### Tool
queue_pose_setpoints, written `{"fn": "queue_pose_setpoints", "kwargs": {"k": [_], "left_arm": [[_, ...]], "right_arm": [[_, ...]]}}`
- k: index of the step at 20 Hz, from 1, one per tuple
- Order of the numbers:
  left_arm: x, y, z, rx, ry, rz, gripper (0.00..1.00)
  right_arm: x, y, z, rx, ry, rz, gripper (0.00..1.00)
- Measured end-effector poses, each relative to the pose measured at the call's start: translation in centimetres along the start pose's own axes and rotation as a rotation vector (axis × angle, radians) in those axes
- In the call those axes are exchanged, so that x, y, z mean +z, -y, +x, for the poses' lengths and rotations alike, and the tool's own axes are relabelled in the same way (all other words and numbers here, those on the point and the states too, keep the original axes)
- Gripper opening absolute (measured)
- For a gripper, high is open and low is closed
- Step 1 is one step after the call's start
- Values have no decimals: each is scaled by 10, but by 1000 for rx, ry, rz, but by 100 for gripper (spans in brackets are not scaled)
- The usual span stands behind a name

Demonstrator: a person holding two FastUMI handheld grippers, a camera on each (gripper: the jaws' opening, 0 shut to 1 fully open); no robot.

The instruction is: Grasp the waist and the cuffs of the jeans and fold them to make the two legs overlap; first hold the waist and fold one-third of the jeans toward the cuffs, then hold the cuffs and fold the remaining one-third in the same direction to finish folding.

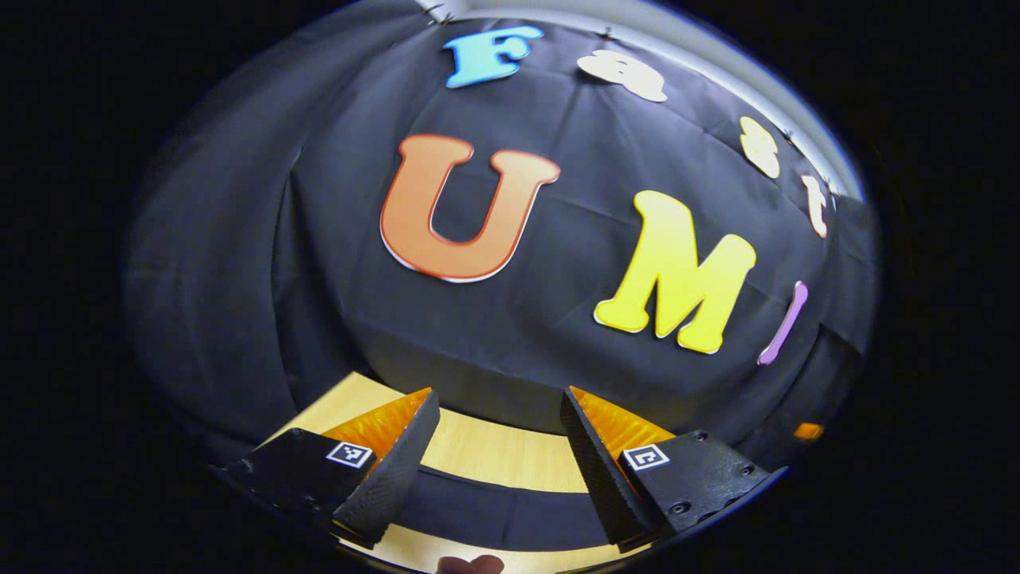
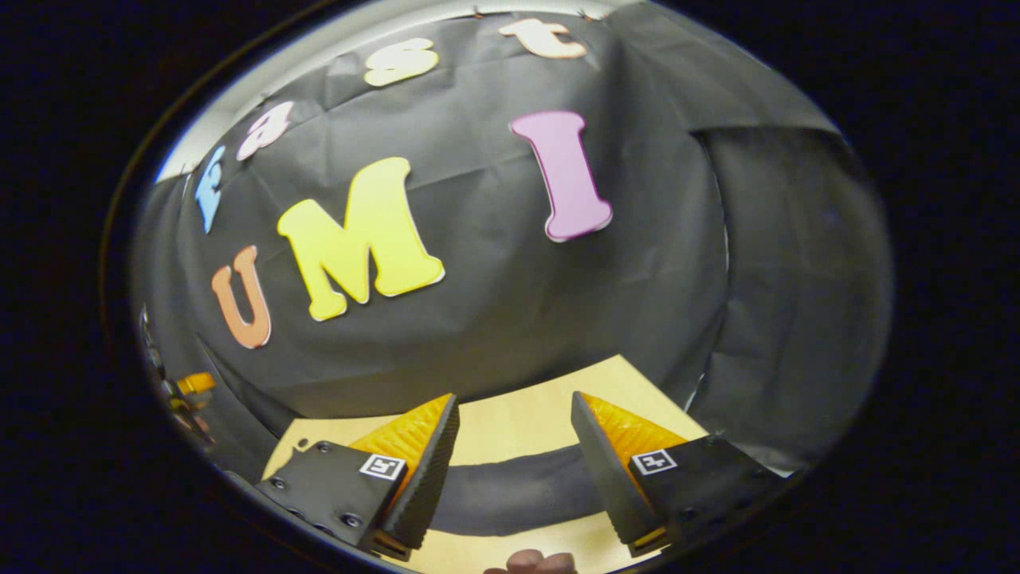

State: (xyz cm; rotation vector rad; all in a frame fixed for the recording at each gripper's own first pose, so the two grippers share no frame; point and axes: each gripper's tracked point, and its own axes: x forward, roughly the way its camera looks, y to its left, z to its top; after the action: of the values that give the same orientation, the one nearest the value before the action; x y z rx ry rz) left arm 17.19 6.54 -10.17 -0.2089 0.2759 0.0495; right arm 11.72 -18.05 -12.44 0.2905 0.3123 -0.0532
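Both claws are hovering above a pale wooden counter (image 1: 486, 450), pointing toward the booth's black cloth wall. In the left gripper view, the left claw (image 1: 498, 446) is spread wide with nothing between its fingers. In the right gripper view, the right claw (image 2: 514, 454) is likewise spread and holding nothing.

A dark band of cloth is lying across the counter beyond each claw's fingertips; this looks like the jeans (image 1: 502, 506), seen again in the right gripper view (image 2: 518, 490). Which end is the waist and which the cuffs is too unclear to tell. A fingertip (image 1: 470, 564) is showing at the bottom edge, nearer than the jeans, and another (image 2: 532, 562) in the right gripper view.

Judging from this, the first grasp is not yet made. To do it well, each claw should be lowering onto the near edge of the jeans, one at the waist and one at the cuffs, staying spread until the fabric sits between both fingers, then closing on the full thickness so no layer slips free during the fold.
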Motion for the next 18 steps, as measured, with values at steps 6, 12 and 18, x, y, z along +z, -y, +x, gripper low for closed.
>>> {"fn": "queue_pose_setpoints", "kwargs": {"k": [6,12,18], "left_arm": [[-42,45,-87,-9,41,63,98],[-64,72,-118,-51,10,121,98],[-61,87,-117,-36,-25,145,98]], "right_arm": [[-6,-7,-66,-80,100,-132,92],[-37,19,-87,-110,19,-94,94],[-99,98,-24,-173,-97,-30,97]]}}
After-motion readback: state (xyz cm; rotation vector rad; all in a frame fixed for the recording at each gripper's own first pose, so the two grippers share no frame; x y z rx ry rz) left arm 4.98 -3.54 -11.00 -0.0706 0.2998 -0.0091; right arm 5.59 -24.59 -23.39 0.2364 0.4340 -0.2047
